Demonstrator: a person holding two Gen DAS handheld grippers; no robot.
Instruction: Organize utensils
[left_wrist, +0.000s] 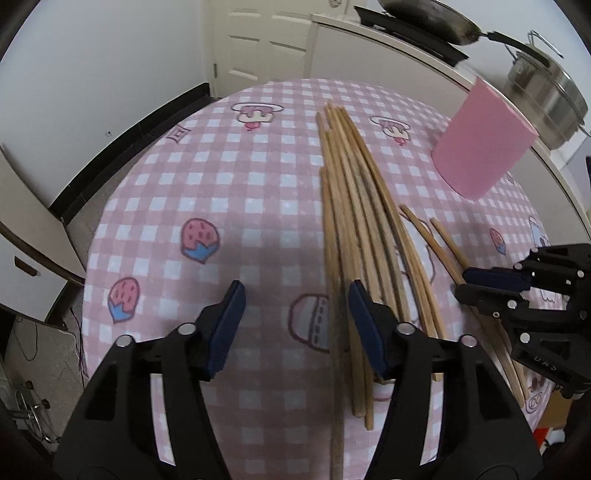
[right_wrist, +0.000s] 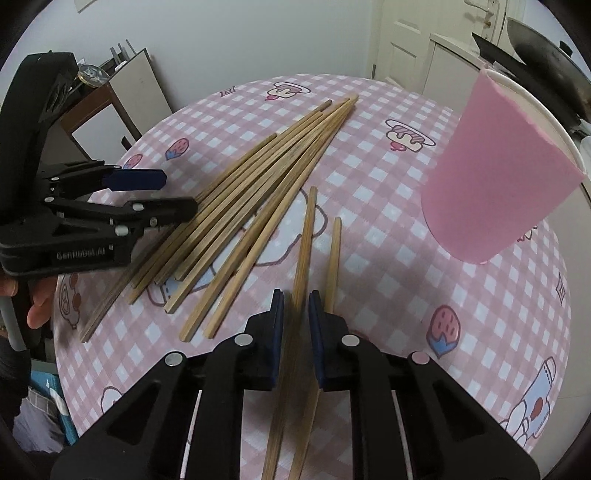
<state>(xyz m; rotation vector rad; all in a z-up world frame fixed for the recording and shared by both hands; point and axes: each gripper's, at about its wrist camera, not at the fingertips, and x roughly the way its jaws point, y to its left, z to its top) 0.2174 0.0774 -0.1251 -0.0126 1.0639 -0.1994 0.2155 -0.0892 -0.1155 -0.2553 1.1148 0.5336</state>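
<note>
Several wooden chopsticks (left_wrist: 354, 206) lie in a loose bundle on the pink checked tablecloth; they also show in the right wrist view (right_wrist: 258, 184). A pink holder (left_wrist: 484, 144) stands at the right, also in the right wrist view (right_wrist: 498, 181). My left gripper (left_wrist: 295, 306) is open, low over the near ends of the bundle, with one chopstick (left_wrist: 334, 332) between its fingers. It shows from the side in the right wrist view (right_wrist: 162, 192). My right gripper (right_wrist: 295, 314) is shut on a chopstick (right_wrist: 301, 258); another lies just right of it (right_wrist: 332, 258). It shows at the right edge of the left wrist view (left_wrist: 465, 284).
A round table with a pink checked cloth (left_wrist: 221, 192) fills both views. A white counter (left_wrist: 388, 40) behind it carries a wok (left_wrist: 436, 18) and a steel pot (left_wrist: 546, 92). A white door (left_wrist: 258, 40) stands behind. A cabinet (right_wrist: 110, 96) stands left of the table.
</note>
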